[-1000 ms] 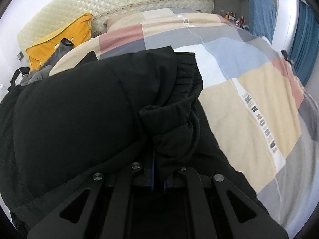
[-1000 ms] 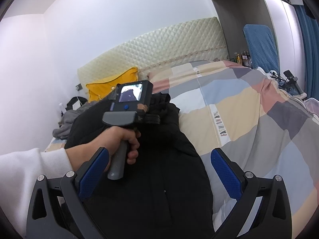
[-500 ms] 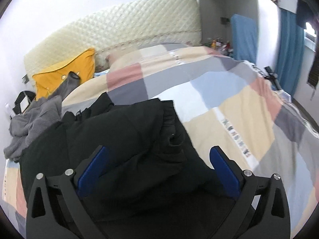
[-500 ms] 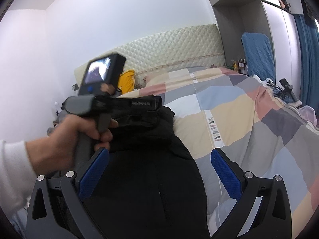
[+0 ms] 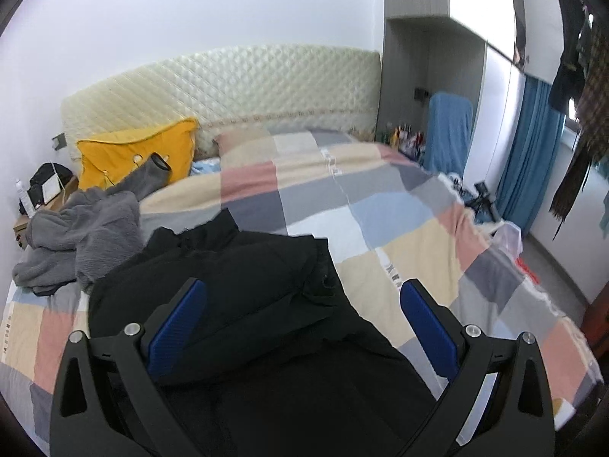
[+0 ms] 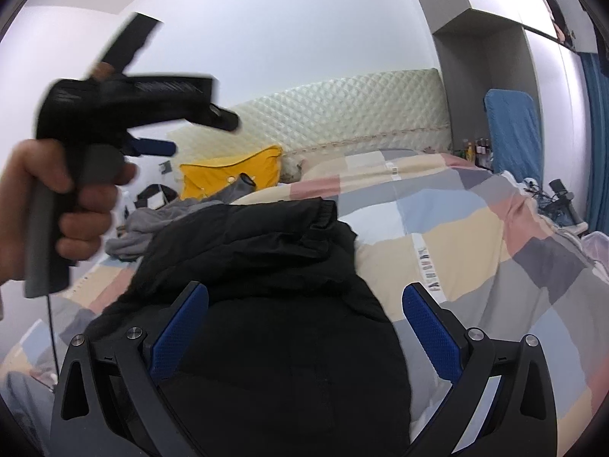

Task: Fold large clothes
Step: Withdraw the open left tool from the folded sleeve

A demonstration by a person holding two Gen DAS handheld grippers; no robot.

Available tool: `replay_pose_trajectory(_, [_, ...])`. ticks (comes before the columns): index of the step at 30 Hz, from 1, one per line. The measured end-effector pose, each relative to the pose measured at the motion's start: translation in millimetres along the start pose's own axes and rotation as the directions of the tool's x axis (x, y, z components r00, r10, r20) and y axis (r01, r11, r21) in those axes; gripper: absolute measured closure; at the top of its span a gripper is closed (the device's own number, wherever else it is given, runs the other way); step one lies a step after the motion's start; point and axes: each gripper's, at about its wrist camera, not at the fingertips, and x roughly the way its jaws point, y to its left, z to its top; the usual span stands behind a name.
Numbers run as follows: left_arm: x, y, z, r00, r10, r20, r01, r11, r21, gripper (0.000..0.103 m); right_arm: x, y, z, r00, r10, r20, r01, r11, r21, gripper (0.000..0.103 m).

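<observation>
A large black padded garment point(image 5: 243, 304) lies on the checked bed cover, its upper part folded over itself; it also shows in the right wrist view point(image 6: 266, 304). My left gripper point(image 5: 300, 316) is open and empty, held above the garment. In the right wrist view the left gripper point(image 6: 152, 148) is raised high at the left, held by a hand. My right gripper point(image 6: 304, 323) is open and empty above the garment's near part.
A grey fleece garment point(image 5: 83, 236) lies crumpled at the left beside a yellow pillow point(image 5: 133, 156). The quilted headboard point(image 5: 228, 87) stands behind. The checked cover point(image 5: 418, 236) stretches to the right, with a blue chair point(image 5: 449, 129) and a curtain point(image 5: 529, 152) beyond the bed's edge.
My left gripper let go of the black garment's fold, opened and rose up and back. The fold now rests on the garment. My right gripper stayed open.
</observation>
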Motion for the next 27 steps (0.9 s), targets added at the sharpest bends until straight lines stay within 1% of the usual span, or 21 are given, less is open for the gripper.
replay_pose_trajectory(5, [-51, 13, -2, 0.999, -0.013, 0.029, 0.014, 0.999, -0.032, 0.001, -7, 6, 3, 1.0, -0.01, 0.008, 0.01, 1.0, -0.018, 0.0])
replay_pose_trajectory(8, [-81, 19, -9, 0.998, -0.01, 0.058, 0.012, 0.999, -0.032, 0.001, -13, 15, 5, 1.0, 0.014, 0.007, -0.013, 0.999, -0.032, 0.0])
replay_pose_trajectory(11, [-108, 30, -24, 0.998, -0.007, 0.065, 0.011, 0.998, -0.058, 0.001, -20, 23, 6, 1.0, 0.015, 0.01, -0.015, 0.999, -0.047, 0.0])
replay_pose_trajectory(13, [-119, 39, -34, 0.998, -0.006, 0.061, 0.011, 0.997, -0.072, 0.001, -22, 26, 7, 1.0, 0.016, 0.009, -0.015, 0.999, -0.05, 0.0])
replay_pose_trajectory(15, [-130, 50, -47, 0.998, 0.017, 0.065, -0.011, 0.996, -0.086, 0.001, -26, 28, 7, 1.0, 0.022, 0.004, -0.021, 0.998, -0.052, 0.0])
replay_pose_trajectory(17, [-137, 61, -61, 0.997, 0.024, 0.07, -0.017, 0.995, -0.096, 0.001, -29, 30, 7, 1.0, 0.026, 0.007, -0.026, 0.998, -0.052, 0.0])
replay_pose_trajectory(20, [-143, 80, -85, 0.998, 0.024, 0.058, -0.016, 0.991, -0.136, 0.001, -28, 33, 7, 1.0, 0.017, -0.018, -0.018, 0.998, -0.056, 0.0])
replay_pose_trajectory(22, [-143, 95, -103, 0.998, 0.044, 0.049, -0.036, 0.988, -0.149, 0.001, -30, 36, 6, 0.999, 0.033, -0.024, -0.034, 0.998, -0.057, 0.0])
replay_pose_trajectory(25, [-140, 117, -128, 0.997, 0.076, 0.024, -0.07, 0.98, -0.185, 0.002, -35, 45, 4, 0.999, 0.038, -0.029, -0.041, 0.995, -0.094, 0.0])
replay_pose_trajectory(26, [-139, 122, -136, 0.995, 0.099, 0.018, -0.094, 0.979, -0.183, 0.002, -36, 49, 3, 0.998, 0.043, -0.034, -0.047, 0.993, -0.109, 0.0])
replay_pose_trajectory(27, [-138, 124, -141, 0.994, 0.107, 0.016, -0.103, 0.978, -0.179, 0.002, -36, 52, 2, 0.998, 0.048, -0.041, -0.052, 0.991, -0.119, 0.0])
